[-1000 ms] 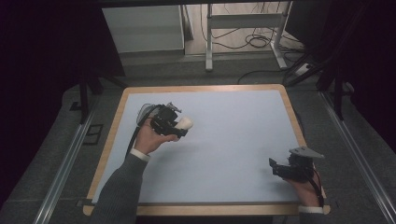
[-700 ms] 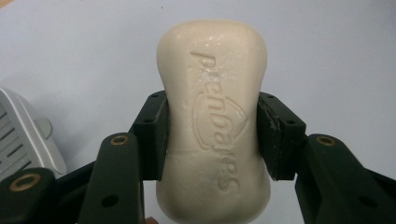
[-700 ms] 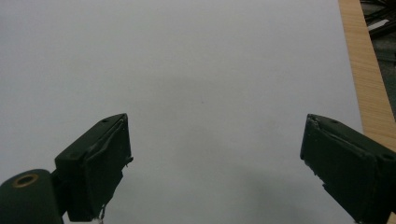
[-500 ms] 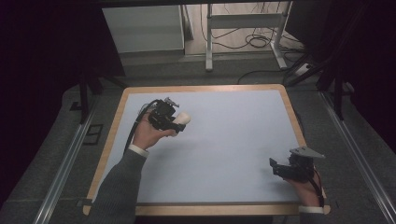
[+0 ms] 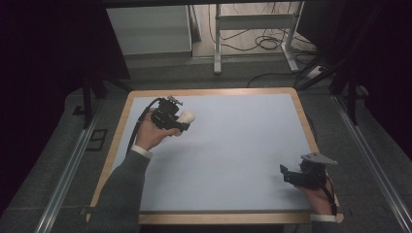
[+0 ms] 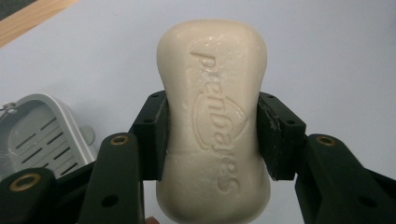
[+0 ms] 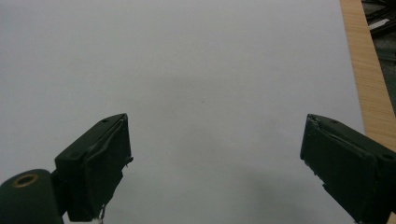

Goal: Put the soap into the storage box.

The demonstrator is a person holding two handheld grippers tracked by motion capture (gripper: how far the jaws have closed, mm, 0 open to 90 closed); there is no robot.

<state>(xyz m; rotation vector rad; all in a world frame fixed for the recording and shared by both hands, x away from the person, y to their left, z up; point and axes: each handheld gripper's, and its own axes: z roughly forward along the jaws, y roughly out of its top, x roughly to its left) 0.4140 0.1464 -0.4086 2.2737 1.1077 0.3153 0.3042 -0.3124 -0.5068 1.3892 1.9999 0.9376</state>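
We've got the grey soap dish (image 6: 39, 133) sitting at the far left of the table (image 5: 233, 160). The left gripper (image 5: 180, 122) is clamped on the soap bar (image 6: 215, 116) across its narrow waist, lifted just beside it, probably headed there. Right gripper (image 5: 286, 174) idles wide open.

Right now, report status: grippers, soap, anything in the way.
Left gripper shut on soap, held over the table. Right gripper open, empty, near the table's right edge. Grey soap dish beside the soap.
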